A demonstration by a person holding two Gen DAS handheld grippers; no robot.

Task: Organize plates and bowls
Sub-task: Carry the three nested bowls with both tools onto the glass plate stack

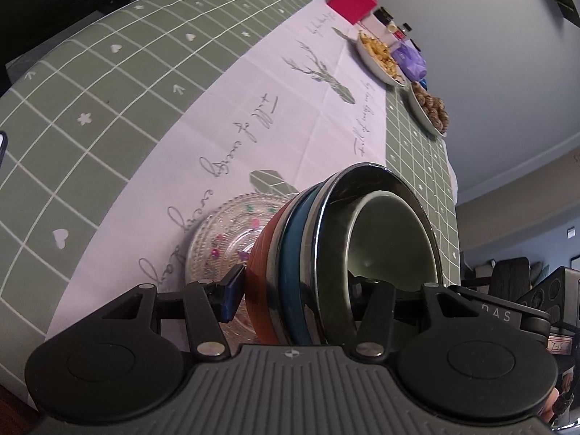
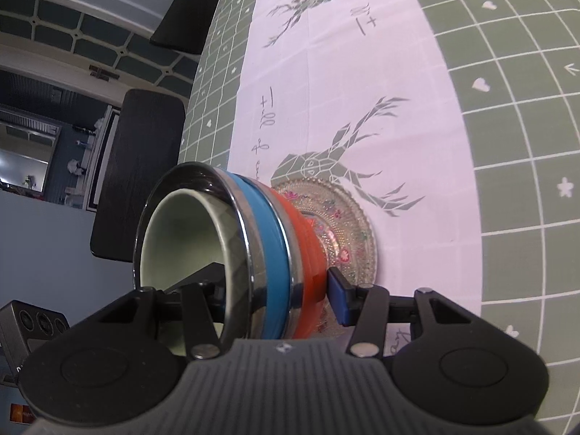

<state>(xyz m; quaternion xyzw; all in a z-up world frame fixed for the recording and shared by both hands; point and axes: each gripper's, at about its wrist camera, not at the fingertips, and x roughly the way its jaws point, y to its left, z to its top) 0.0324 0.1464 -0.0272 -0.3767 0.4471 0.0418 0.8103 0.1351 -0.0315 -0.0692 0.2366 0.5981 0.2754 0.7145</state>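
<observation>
Both grippers are angled downward. The left gripper [image 1: 293, 290] is clamped across a stack's rim at lower centre; the right gripper [image 2: 279, 290] is clamped likewise, one finger inside.

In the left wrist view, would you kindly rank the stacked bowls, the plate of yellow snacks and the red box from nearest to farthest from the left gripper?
1. Stacked bowls, in the left gripper.
2. Plate of yellow snacks, far right.
3. Red box, top edge.

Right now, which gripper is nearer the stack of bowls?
Neither: the left gripper and right gripper each clamp the stack of bowls, one finger inside, one outside.
</observation>
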